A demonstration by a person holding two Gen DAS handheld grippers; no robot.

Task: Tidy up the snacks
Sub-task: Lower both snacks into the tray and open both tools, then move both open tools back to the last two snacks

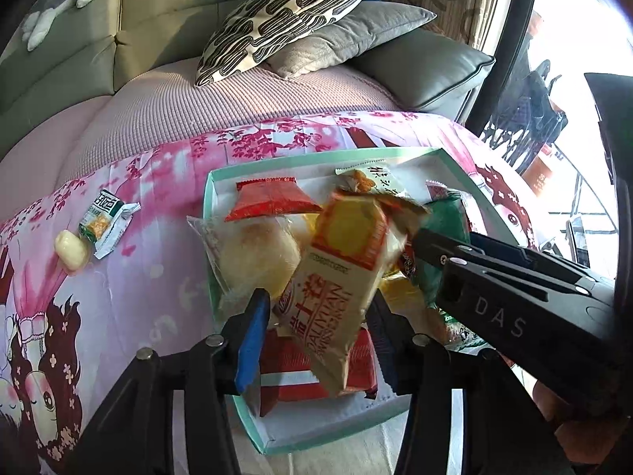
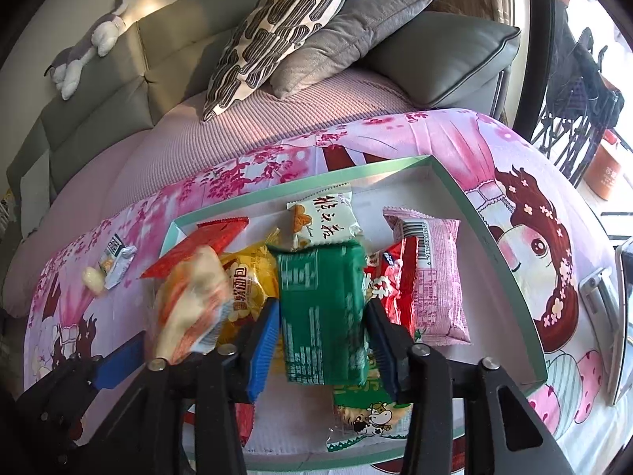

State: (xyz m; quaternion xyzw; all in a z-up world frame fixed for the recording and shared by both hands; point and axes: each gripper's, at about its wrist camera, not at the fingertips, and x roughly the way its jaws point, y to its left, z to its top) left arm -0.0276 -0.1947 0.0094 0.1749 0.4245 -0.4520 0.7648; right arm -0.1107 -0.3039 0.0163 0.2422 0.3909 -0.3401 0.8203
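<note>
A mint-rimmed white tray (image 1: 208, 213) (image 2: 459, 190) lies on a pink cartoon blanket and holds several snack packs. My left gripper (image 1: 316, 316) is over the tray with an orange-and-cream cake pack (image 1: 340, 277) between its fingers; the pack looks blurred, and also shows in the right wrist view (image 2: 190, 301). My right gripper (image 2: 322, 324) is shut on a green pack (image 2: 322, 308) over the tray's middle; it also shows in the left wrist view (image 1: 451, 233). A pink pack (image 2: 431, 277), a red pack (image 1: 269, 198) and a white pack (image 2: 328, 217) lie in the tray.
A small green-and-white packet (image 1: 105, 219) and a pale yellow sweet (image 1: 71, 253) lie on the blanket left of the tray. Patterned and grey cushions (image 1: 300, 16) rest on the sofa behind. A plush toy (image 2: 87, 47) lies on the sofa back.
</note>
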